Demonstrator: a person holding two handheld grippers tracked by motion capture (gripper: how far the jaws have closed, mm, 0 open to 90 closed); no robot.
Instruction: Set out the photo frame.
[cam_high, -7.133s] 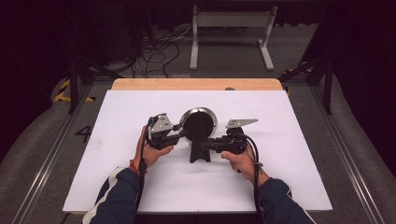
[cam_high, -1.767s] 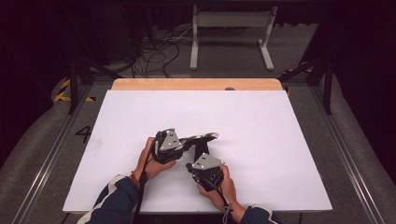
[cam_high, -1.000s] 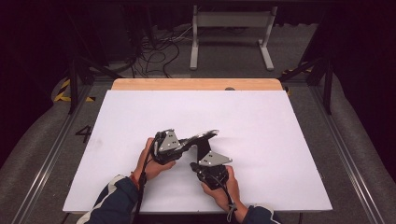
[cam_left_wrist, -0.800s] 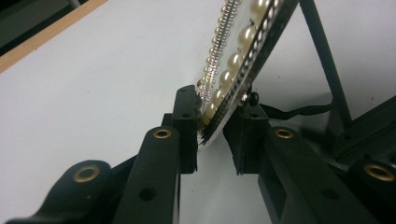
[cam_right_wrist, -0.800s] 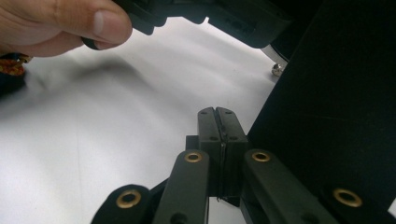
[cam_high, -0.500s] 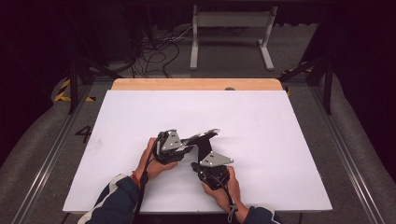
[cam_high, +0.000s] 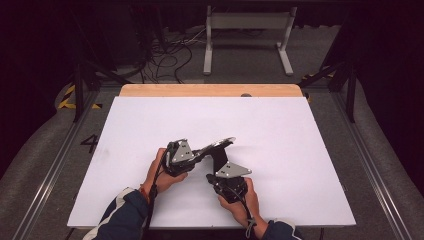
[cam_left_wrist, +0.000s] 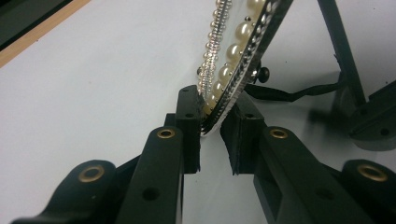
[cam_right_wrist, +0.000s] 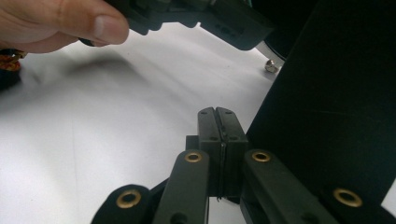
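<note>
light: bright table (cam_high: 300, 150), dark surround | shadows: soft | focus: near jaws blurred

Mirror (cam_left_wrist: 233, 70): rim edged with cream pearls and silver beads; stand black. Left claw (cam_left_wrist: 212, 135) black, brass-coloured rivets. Right claw (cam_right_wrist: 218, 140) black, same brass rivets. Tabletop (cam_high: 300, 130) white, pale wood strip along far edge. Sleeve (cam_high: 125, 215) navy with white stripe.

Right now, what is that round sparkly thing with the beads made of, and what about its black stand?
The round frame looks like silvery metal or plated plastic: its rim glints, with creamy, glossy pearl-like beads, probably imitation. The left gripper pinches its edge. The black stand looks matte and dark, maybe painted metal or plastic; I can't say which.
</note>
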